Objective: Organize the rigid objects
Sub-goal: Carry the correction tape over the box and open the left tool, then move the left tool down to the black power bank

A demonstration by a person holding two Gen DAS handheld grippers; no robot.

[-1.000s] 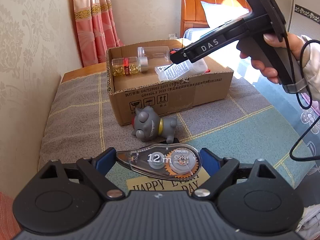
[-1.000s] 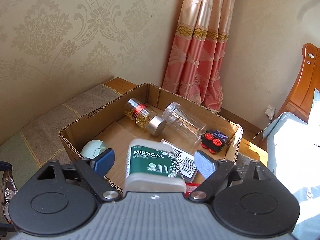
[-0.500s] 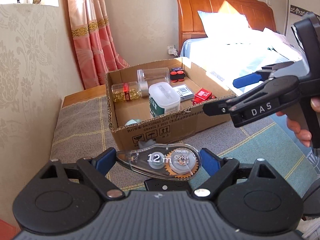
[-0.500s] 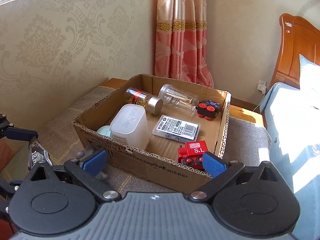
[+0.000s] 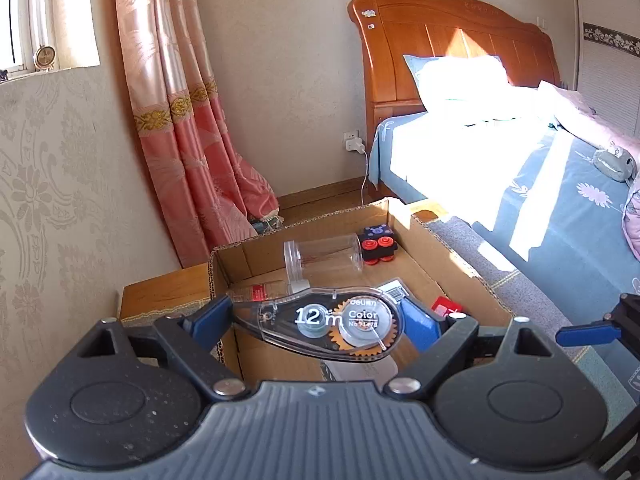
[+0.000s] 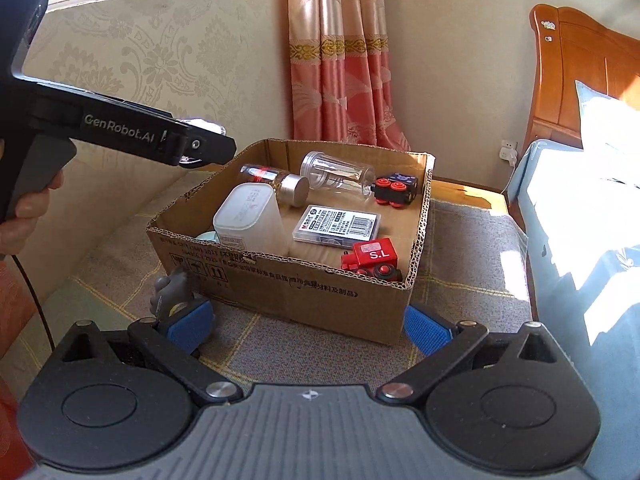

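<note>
My left gripper (image 5: 316,322) is shut on a clear correction tape dispenser (image 5: 328,324) marked "12 m" and holds it over the near left part of the cardboard box (image 5: 404,220). In the right wrist view the left gripper (image 6: 200,148) hovers above the box's left wall (image 6: 192,196). My right gripper (image 6: 302,326) is open and empty, low in front of the box. A grey toy figure (image 6: 172,286) lies on the mat by the box's front left corner.
The box holds a white lidded tub (image 6: 248,220), a pill bottle (image 6: 276,180), a clear jar (image 6: 336,170), a black-and-red block (image 6: 394,190), a flat case (image 6: 336,226) and a red toy train (image 6: 372,260). A bed (image 5: 520,168) stands to the right.
My left gripper has risen and moved forward with the tape dispenser, from the mat to over the box. My right gripper has let go of the white tub in the box and pulled back, open.
</note>
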